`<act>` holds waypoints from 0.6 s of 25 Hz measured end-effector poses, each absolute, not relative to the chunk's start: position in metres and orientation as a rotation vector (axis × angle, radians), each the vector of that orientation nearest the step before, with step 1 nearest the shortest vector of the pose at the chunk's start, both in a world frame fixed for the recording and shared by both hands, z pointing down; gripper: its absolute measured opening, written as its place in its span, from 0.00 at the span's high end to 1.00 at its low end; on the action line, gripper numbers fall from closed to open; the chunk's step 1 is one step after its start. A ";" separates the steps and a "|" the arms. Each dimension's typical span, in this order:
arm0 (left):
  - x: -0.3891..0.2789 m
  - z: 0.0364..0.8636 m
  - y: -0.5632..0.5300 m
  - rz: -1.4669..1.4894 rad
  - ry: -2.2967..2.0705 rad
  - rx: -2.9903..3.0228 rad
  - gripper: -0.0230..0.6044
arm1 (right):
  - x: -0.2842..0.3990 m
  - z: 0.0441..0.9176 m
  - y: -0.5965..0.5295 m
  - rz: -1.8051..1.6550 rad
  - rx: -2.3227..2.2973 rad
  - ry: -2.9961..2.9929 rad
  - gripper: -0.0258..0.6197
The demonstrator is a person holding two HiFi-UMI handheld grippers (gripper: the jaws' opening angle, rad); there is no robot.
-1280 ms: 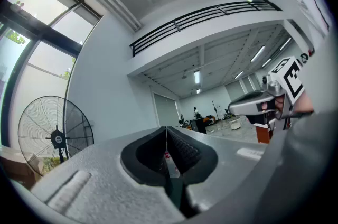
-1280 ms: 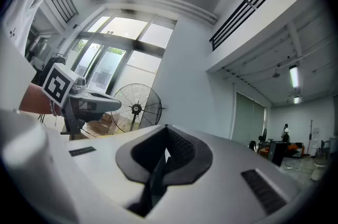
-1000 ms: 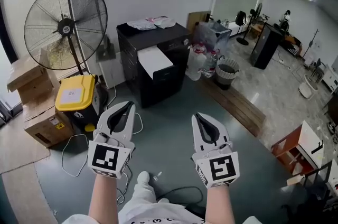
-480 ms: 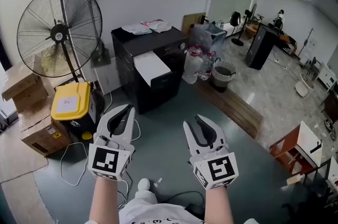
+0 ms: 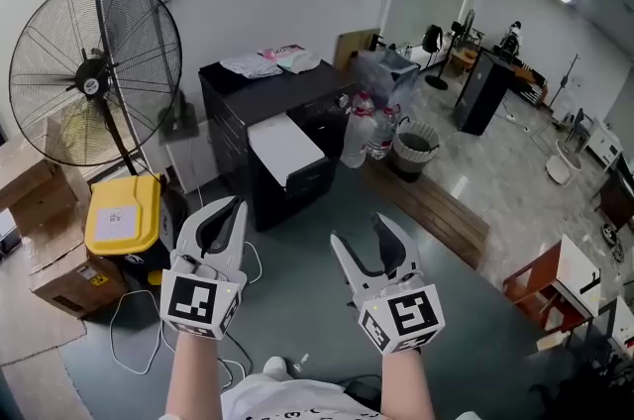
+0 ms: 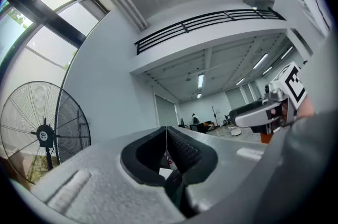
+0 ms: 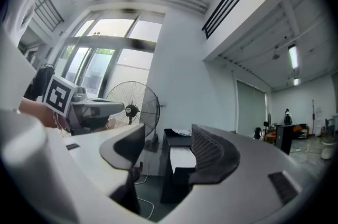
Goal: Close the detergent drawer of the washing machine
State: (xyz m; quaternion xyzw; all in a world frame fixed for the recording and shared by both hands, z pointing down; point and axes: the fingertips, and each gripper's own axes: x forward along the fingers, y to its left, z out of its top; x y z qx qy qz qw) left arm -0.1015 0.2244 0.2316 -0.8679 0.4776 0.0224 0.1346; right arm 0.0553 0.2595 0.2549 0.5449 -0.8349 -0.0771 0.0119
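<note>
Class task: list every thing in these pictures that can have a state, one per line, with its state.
left gripper: jaws together, empty.
right gripper: jaws apart, just been opening, empty.
detergent drawer: pulled out of the washing machine.
yellow bin: closed.
fan: upright; running or not, cannot tell.

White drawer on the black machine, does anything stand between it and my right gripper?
Nothing visible does. Only bare floor lies between the right gripper, whose jaws have just been opening with nothing between them, and the white drawer. The bottles stand off to its side.
</note>
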 end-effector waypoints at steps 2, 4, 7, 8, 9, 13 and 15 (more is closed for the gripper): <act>-0.109 0.231 0.207 0.067 1.370 -2.522 0.94 | 0.050 0.257 0.242 -0.226 1.730 -2.576 0.56; -0.117 0.231 0.193 0.072 1.362 -2.529 0.94 | 0.047 0.260 0.229 -0.197 1.766 -2.554 0.56; -0.128 0.233 0.176 0.089 1.369 -2.541 0.94 | 0.042 0.265 0.214 -0.180 1.780 -2.551 0.56; -0.130 0.235 0.172 0.088 1.366 -2.543 0.94 | 0.042 0.267 0.211 -0.171 1.785 -2.551 0.56; -0.130 0.238 0.170 0.085 1.361 -2.545 0.94 | 0.043 0.271 0.208 -0.157 1.793 -2.551 0.56; -0.131 0.249 0.157 0.076 1.365 -2.560 0.94 | 0.047 0.283 0.193 -0.066 1.811 -2.566 0.56; -0.131 0.253 0.149 0.064 1.370 -2.564 0.94 | 0.051 0.290 0.183 -0.027 1.819 -2.566 0.56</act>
